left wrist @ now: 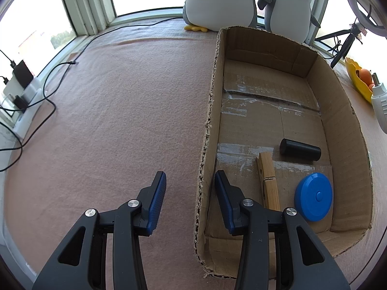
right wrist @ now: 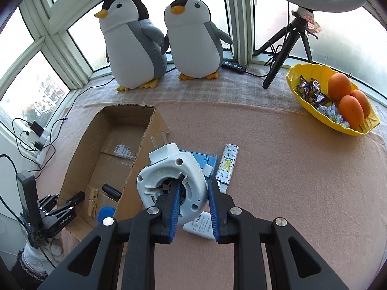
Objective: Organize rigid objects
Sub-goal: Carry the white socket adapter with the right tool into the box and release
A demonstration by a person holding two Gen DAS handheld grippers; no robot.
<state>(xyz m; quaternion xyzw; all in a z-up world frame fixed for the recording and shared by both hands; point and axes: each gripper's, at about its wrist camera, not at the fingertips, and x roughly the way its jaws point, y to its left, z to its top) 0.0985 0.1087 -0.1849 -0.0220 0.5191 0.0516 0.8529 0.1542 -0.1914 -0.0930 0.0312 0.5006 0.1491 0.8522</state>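
The right gripper [right wrist: 193, 193] is clamping the rim of a white round plug-in device [right wrist: 169, 176] with 2 metal prongs at its far end; 1 blue-padded finger [right wrist: 175, 203] is sitting inside the device's open centre and the other is lying against its outer wall, so the jaws are closed on the housing; the device appears lifted off the pink felt cloth [right wrist: 278, 169], though how high I cannot tell. Under and just beyond it are lying a white adapter [right wrist: 200, 227], a blue plastic piece [right wrist: 205, 159] and a patterned lighter [right wrist: 228, 164], all outside the cardboard box [right wrist: 142, 159].

The left gripper [left wrist: 190, 183] is hovering with its fingers apart and nothing between them, straddling the near left wall of the box; 1 finger is over the cloth, the other inside the wall.

Inside the box are resting a wooden clothespin [left wrist: 268, 178], a black cylinder [left wrist: 300, 149] and a blue round disc [left wrist: 313, 199], near one another at the near end.

By my judgement, the step in hand is carrying the white device to the box; 3 items are already sorted and at least 3 are waiting; the next move calls for swinging the device left over the box wall, lowering it onto bare cardboard away from the other pieces, then opening the jaws.
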